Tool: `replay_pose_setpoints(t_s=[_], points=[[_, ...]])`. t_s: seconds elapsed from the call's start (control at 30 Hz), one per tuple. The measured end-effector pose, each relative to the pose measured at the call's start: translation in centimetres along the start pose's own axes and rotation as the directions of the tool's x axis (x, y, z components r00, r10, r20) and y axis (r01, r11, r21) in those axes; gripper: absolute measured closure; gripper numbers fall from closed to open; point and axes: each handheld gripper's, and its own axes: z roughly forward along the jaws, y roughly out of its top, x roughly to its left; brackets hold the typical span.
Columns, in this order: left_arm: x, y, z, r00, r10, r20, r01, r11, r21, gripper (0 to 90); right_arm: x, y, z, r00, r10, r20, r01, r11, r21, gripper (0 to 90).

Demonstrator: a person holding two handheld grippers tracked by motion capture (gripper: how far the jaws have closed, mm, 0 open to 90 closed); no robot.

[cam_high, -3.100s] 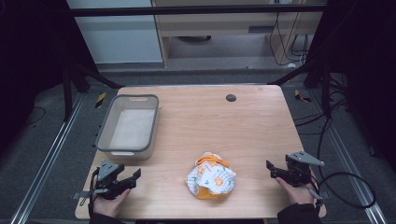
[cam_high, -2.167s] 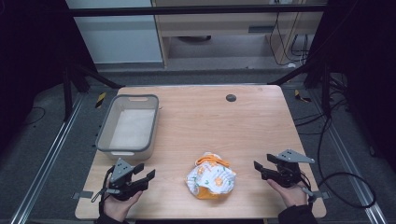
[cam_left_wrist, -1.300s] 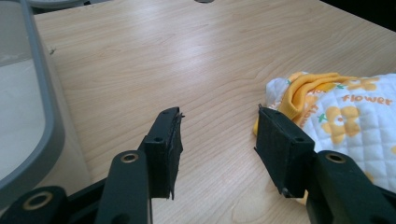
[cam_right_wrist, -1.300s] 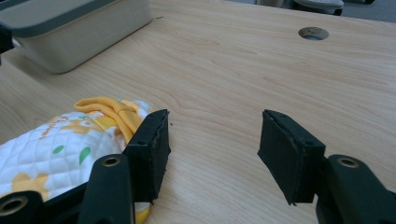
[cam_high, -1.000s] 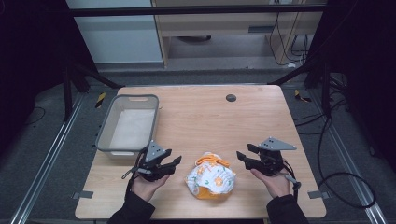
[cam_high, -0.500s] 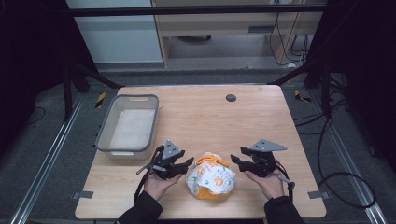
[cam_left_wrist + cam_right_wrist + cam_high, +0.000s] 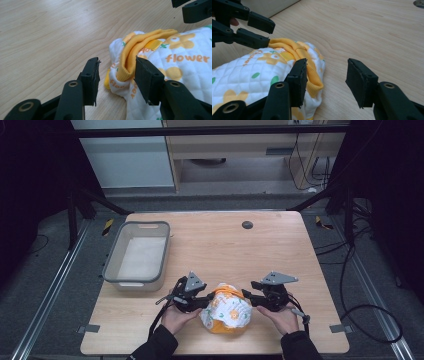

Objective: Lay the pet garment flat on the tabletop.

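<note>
On the wooden table (image 7: 280, 240), both grippers had closed in on the crumpled garment (image 7: 227, 309), left gripper (image 7: 116, 75) and right gripper (image 7: 325, 78) narrowing their jaws, not yet clamped, around its yellow ribbed hem (image 7: 130, 57), so a grasp looked near.

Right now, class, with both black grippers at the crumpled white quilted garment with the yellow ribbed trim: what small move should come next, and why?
Probably closing both grippers on the trim. The left gripper and right gripper have been closing, but the pads do not yet pinch. The yellow ribbed trim of the white quilted garment sits partly between each pair of jaws, so a little further in, then a pinch, should secure it.
</note>
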Motion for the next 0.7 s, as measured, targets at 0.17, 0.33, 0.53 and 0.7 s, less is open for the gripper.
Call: replay_pose_setpoints(t_s=[0.17,0.33,0.53,0.7], points=[[-0.2,-0.3,0.6,0.9998,0.021,0.004,-0.021,0.9996,0.020,56.6,0.3,-0.2,0.4,0.9997,-0.014,-0.022,0.015,1.000,0.023,51.0],[-0.1,-0.6,1.2,0.9997,0.021,0.014,-0.022,0.9990,0.038,57.9,0.5,-0.7,0.9,0.9990,-0.022,-0.040,0.024,0.998,0.056,51.9],[0.1,-0.8,1.8,0.9995,0.015,0.029,-0.016,0.9983,0.057,61.3,0.8,-0.9,1.5,0.9980,-0.043,-0.046,0.046,0.996,0.077,54.6],[0.1,-0.9,2.0,0.9991,0.007,0.042,-0.010,0.9974,0.072,66.1,0.8,-1.1,1.9,0.9979,-0.043,-0.049,0.048,0.994,0.098,59.5]])
